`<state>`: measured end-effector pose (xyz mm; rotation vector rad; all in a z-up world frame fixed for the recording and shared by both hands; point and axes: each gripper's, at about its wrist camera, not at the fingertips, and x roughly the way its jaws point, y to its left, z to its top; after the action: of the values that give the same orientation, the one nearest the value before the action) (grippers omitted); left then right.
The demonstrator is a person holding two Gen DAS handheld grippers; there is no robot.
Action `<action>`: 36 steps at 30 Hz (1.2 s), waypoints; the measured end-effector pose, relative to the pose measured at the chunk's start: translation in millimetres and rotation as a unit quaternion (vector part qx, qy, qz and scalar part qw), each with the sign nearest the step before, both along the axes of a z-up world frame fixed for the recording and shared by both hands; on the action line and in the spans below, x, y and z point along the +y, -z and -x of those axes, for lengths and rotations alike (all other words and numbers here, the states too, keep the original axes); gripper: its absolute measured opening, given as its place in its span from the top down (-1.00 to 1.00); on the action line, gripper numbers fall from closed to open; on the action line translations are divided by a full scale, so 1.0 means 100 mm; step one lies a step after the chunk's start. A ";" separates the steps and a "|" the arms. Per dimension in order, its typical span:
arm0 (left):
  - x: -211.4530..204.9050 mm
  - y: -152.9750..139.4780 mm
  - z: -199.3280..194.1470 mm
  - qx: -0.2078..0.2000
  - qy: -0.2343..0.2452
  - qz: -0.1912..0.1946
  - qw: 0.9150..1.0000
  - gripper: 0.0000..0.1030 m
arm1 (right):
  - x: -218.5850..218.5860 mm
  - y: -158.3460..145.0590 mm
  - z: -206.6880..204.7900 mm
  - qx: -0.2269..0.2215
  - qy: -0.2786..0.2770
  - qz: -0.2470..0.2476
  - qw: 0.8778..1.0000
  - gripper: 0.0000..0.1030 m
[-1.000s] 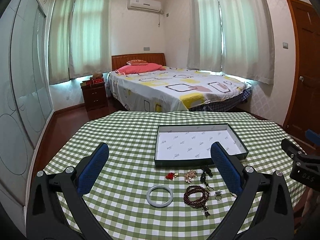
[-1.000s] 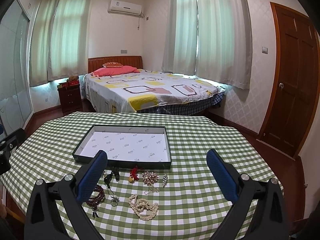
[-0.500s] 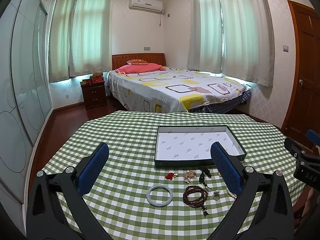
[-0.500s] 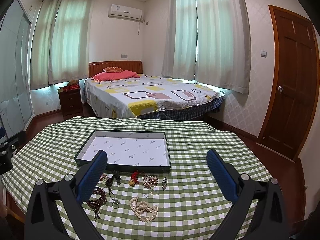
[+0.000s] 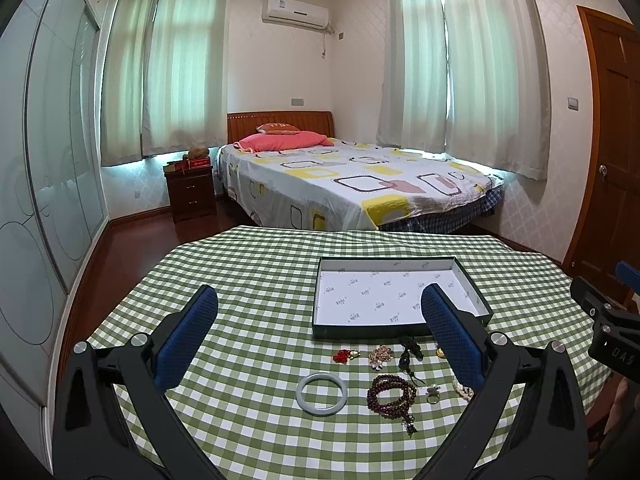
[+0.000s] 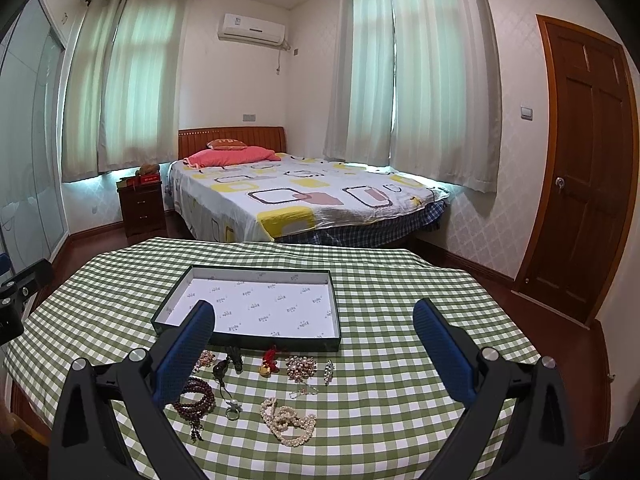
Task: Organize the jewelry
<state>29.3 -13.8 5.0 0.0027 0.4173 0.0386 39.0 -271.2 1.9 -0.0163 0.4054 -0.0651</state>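
pearl strand [image 5: 463, 391] half behind claw finger, gold charm [image 5: 440, 353] too

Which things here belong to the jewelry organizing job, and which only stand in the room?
For the job: tray, pale bangle, dark bead bracelet, pearl necklace, red charm, ring, left gripper, right gripper.

Just around: bed, nightstand, door, air conditioner.
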 end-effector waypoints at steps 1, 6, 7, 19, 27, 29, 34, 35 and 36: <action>0.00 0.00 0.00 0.000 0.000 0.001 1.000 -0.92 | 0.00 0.00 0.00 -0.001 0.000 0.000 1.000 -0.89; 0.00 0.00 0.00 0.000 0.000 0.001 1.000 -0.92 | 0.01 -0.02 0.01 -0.003 -0.001 0.000 1.000 -0.89; 0.00 0.00 0.00 0.000 0.000 0.001 1.000 -0.92 | 0.01 -0.02 0.01 -0.003 -0.001 0.001 1.000 -0.89; 0.02 0.01 0.00 0.004 -0.001 0.003 1.000 -0.92 | 0.02 -0.02 0.02 -0.002 -0.002 0.001 1.000 -0.89; 0.01 0.02 0.01 0.007 -0.001 0.004 1.000 -0.92 | 0.03 -0.01 0.02 -0.001 -0.004 0.001 1.000 -0.89; 0.01 0.03 0.00 0.009 -0.001 0.004 1.000 -0.92 | 0.03 -0.01 0.02 0.000 -0.004 0.001 1.000 -0.89; 0.02 0.03 0.00 0.013 -0.002 0.004 1.000 -0.92 | 0.04 -0.01 0.03 0.000 -0.005 0.001 1.000 -0.89; 0.02 0.03 0.00 0.013 -0.003 0.005 1.000 -0.92 | 0.04 -0.01 0.03 0.000 -0.005 0.001 1.000 -0.89; 0.02 0.03 0.00 0.014 -0.003 0.005 1.000 -0.92 | 0.04 -0.01 0.02 0.000 -0.005 0.002 1.000 -0.89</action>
<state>28.9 -11.6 2.1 -0.0085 0.4450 0.0419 36.6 -267.5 2.7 -0.0215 0.4054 -0.0566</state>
